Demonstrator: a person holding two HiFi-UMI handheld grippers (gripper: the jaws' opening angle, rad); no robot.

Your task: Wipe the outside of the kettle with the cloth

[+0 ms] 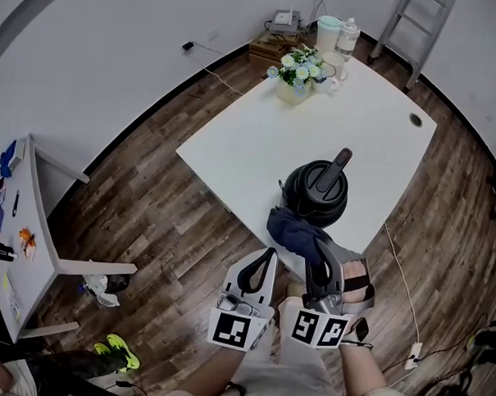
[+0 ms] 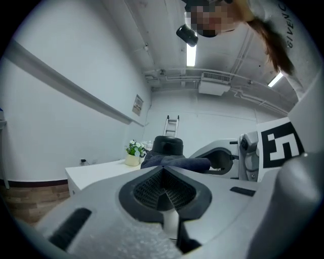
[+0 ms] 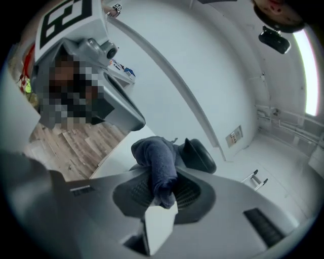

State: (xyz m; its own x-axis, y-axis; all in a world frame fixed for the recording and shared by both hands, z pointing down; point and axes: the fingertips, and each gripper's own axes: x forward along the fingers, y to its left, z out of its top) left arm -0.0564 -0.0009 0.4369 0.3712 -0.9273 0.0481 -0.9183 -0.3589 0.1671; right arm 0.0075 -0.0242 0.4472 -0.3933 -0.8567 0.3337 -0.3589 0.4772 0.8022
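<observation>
cloth (image 1: 292,228) clamped tight in right gripper (image 3: 163,200) jaws, bunched right up against near side of black kettle (image 1: 316,190) by front edge of white table (image 1: 250,144). left gripper (image 1: 266,259) just beside, jaws closed on nothing.

black kettle (image 1: 316,189) on white table (image 1: 255,140), dark blue cloth (image 1: 292,228) against its near side

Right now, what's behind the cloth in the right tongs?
The black kettle, on the white table. The cloth, clamped in the right tongs, hides the kettle's near lower side; whether they touch can't be told.
</observation>
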